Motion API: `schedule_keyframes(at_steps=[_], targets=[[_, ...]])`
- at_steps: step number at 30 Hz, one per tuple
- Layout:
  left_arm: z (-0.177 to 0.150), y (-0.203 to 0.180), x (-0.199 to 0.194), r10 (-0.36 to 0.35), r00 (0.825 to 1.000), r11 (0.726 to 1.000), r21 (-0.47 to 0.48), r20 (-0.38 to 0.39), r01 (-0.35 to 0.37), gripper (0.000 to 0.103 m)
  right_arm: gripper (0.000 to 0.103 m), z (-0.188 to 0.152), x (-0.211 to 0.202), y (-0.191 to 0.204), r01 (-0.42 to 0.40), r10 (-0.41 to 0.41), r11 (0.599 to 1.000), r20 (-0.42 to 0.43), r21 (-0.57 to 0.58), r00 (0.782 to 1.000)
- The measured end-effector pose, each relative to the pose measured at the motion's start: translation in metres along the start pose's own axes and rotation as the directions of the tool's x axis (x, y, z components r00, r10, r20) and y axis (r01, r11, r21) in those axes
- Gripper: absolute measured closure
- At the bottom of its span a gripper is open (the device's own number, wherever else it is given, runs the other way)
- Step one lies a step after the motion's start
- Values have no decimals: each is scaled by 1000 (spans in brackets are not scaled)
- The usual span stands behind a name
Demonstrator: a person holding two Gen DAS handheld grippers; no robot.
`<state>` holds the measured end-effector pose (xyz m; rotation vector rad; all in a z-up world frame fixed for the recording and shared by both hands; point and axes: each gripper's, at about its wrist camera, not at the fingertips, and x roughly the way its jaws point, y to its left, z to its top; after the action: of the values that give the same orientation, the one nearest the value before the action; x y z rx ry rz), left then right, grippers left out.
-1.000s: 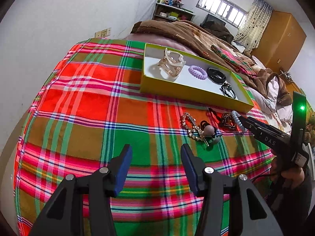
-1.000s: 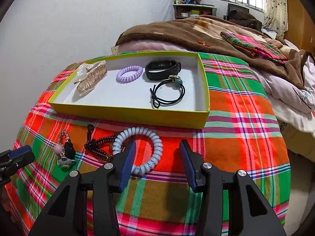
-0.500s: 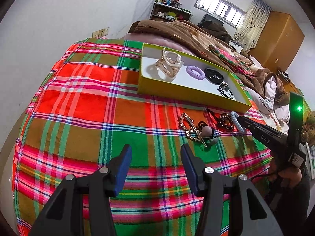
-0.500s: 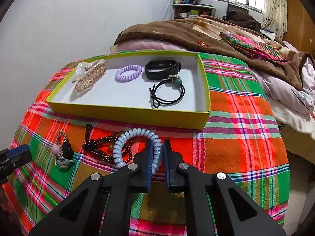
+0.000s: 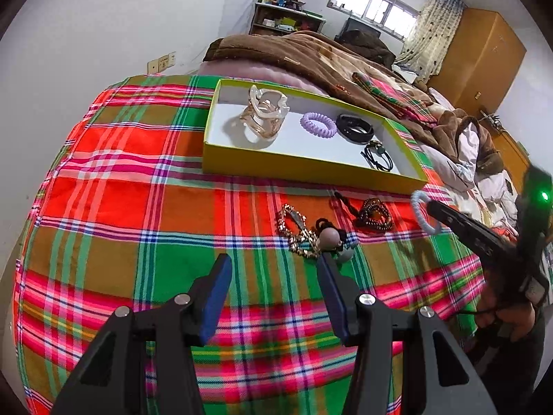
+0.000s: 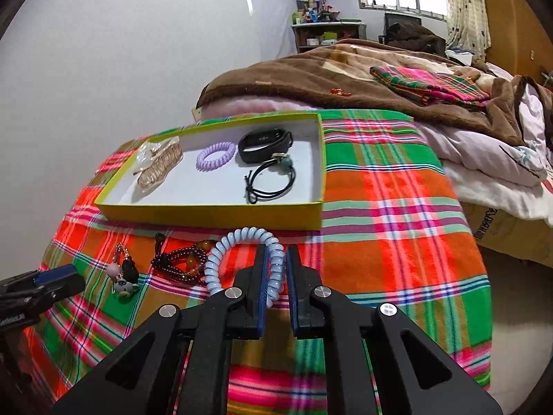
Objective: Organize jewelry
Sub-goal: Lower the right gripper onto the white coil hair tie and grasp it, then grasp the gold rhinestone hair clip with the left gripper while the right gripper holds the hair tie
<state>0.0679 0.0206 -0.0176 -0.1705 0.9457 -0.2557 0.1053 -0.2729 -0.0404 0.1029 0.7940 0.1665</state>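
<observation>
My right gripper (image 6: 275,254) is shut on a pale blue spiral hair tie (image 6: 242,238) and holds it above the plaid cloth, just in front of the yellow box (image 6: 207,213). From the left wrist view the tie (image 5: 419,207) hangs at the right gripper's tip. The box holds a clear hair claw (image 6: 157,166), a purple spiral tie (image 6: 216,155), a black band (image 6: 264,140) and a black elastic (image 6: 271,181). On the cloth lie a dark bead bracelet (image 5: 375,213), a gold chain (image 5: 293,228) and a charm tie (image 5: 331,238). My left gripper (image 5: 273,280) is open and empty.
The plaid cloth (image 5: 138,207) covers a raised surface that drops off at the front and sides. A bed with a brown blanket (image 6: 345,76) lies behind the box. A white wall stands at the left.
My right gripper closed on the pale blue spiral tie and lifted it off the cloth. The left gripper stayed open and moved closer to the jewelry.
</observation>
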Motion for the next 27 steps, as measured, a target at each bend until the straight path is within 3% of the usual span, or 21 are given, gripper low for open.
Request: schedule_keyframes(at_steps=[13,21,27], targets=[[15,-17,29,64,997,998,-2,-40,-64,50,93,-5,-16,-12,-13,13,1000,43,18,999],[15,-32,40,117,992,992,60,-52,-114,50,93,-6,-17,-11,-23,22,1000,50,15,999],[14,-26,39,197,980,977,89,-34,-193,50,93,-7,-19,-11,-25,24,1000,55,11,998]])
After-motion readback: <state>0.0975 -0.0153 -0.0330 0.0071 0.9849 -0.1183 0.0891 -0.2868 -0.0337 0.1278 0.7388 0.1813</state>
